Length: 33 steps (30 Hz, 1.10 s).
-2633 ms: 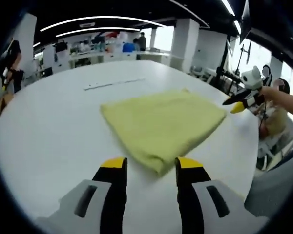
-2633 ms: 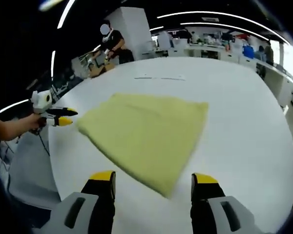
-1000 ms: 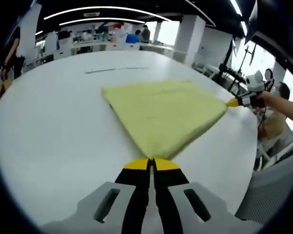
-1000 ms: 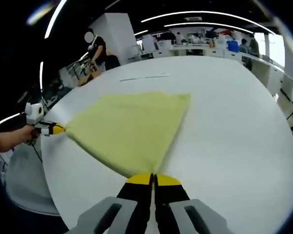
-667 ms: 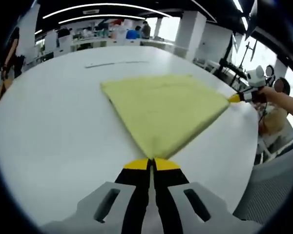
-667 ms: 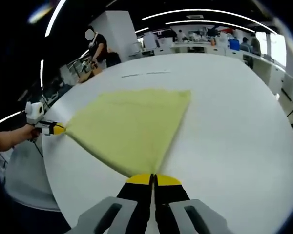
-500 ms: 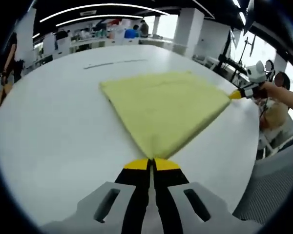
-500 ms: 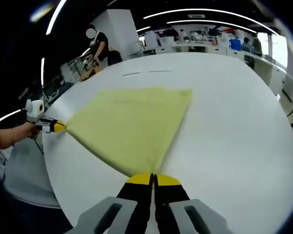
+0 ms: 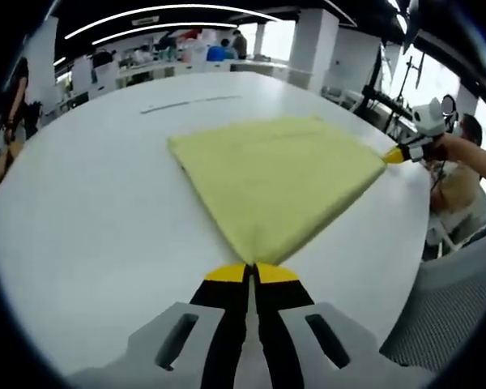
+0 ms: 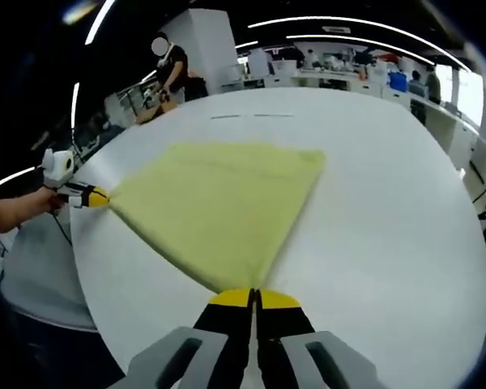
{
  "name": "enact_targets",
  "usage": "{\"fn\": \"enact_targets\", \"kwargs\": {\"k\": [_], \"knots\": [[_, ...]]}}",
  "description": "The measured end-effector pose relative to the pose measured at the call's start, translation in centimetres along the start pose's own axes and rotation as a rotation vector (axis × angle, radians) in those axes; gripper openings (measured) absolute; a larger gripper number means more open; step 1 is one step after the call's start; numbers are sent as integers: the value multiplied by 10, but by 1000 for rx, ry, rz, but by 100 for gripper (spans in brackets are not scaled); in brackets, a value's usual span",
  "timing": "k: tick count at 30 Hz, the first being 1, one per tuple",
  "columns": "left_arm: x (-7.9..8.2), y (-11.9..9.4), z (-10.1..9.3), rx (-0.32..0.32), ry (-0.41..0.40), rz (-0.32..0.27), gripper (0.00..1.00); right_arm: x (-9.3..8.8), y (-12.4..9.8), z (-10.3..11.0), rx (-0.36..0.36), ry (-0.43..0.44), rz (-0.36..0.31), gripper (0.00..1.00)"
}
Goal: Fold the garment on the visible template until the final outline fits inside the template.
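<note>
While the yellow garment [image 9: 279, 178] lies spread flat on the white table [image 9: 89, 235], we have both tools clamped on it: in the left gripper view our left gripper [image 9: 250, 272] has its jaws pressed together on the corner nearest us, at 6 o'clock, and the cloth fans away toward 12. Over at 3 o'clock the right gripper [image 9: 395, 154] pinches the far right corner, held by a hand [image 9: 454, 147].

From the right gripper view it mirrors: the right gripper [image 10: 252, 298] is clenched on the near corner of the garment [image 10: 223, 207], and the left gripper [image 10: 95, 196] bites the corner at 9 o'clock, just at the table's [image 10: 389, 235] rim.

How many layers the cloth has, we cannot tell; its edge reads thick near the jaws. A thin marked line [image 9: 190, 103] sits on the tabletop beyond the cloth at 12 o'clock, too faint to make out as an outline. Bare table lies wide open at 9 o'clock in the left gripper view and at 3 o'clock in the right. A person [image 10: 174, 69] stands beyond the table at 11.
</note>
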<state>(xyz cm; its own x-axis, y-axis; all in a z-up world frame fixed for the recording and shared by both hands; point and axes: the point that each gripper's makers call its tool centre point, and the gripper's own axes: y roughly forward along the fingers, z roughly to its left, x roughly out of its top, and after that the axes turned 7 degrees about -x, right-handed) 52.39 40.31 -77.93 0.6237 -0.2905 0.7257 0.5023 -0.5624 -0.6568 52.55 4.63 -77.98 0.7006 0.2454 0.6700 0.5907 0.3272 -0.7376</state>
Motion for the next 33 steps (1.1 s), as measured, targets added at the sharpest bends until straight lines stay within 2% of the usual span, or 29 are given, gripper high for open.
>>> {"fn": "enact_targets", "kwargs": {"k": [5,8,11,15,18,29,33], "knots": [[3,-3,1,6,-1,-13,4,2,-4,1,-12,-15,-7,0],[12,-6,0,-12,-35,-57,12,8,-6,3,1,-5,-36,12],[17,-9,-1,-14,-47,-77,22,14,-10,8,13,-7,-56,29],[29,-14,-1,-13,-43,-120,35,22,-14,16,29,-21,-76,49],[37,-18,-3,-15,-40,-148,45,27,-19,21,36,-39,-95,60],[50,-42,-7,-17,-37,-216,77,48,-47,48,86,-59,-158,89],[56,-52,-12,-14,-20,-239,89,52,-58,55,88,-62,-174,95]]}}
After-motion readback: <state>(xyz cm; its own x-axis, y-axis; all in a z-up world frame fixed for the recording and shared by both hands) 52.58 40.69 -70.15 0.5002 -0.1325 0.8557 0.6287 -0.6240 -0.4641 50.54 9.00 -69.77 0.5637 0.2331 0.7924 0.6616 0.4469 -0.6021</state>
